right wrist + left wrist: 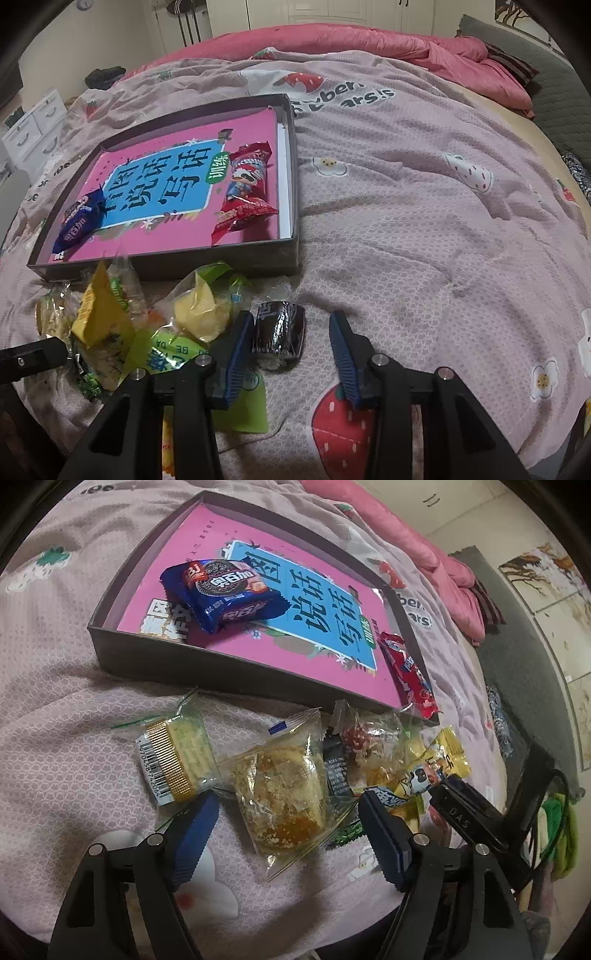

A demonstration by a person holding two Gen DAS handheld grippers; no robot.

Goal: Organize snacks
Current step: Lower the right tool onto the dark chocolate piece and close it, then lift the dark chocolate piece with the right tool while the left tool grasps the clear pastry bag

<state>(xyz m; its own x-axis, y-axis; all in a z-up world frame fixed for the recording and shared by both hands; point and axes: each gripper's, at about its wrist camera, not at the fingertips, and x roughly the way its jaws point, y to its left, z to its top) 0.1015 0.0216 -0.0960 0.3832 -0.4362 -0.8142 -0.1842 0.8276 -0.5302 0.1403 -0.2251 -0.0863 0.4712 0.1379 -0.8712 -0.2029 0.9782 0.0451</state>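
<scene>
The shallow grey cardboard tray (293, 206) with the pink-and-blue printed book cover lining its bottom lies on your bed's pale pink patterned blanket (424, 229), and everything else sits relative to it. Inside the tray, a blue cookie packet (225, 594) rests toward its left side and a red wrapped snack bar (245, 192) lies along its right wall.

The loose snacks lie on the blanket just in front of the tray's near wall. Your left gripper (288, 834) hangs over that pile with its blue-padded jaws standing wide, one on each side of a clear packet holding a crumbly golden pastry (284, 794); the pads are not pressing on it. Beside the pastry, farther left along the tray's near wall, lies a clear packet with a gold-ribbed cake and a barcode (173, 760).

Your right gripper (291, 339) is just off the tray's near right corner, its jaws at a middling gap. A small dark foil-wrapped roll (279, 332) sits between them, touching the left pad, while the right pad stands clear of it. Yellow and green wrappers (110, 325) are heaped to the left of that roll, in front of the tray.
</scene>
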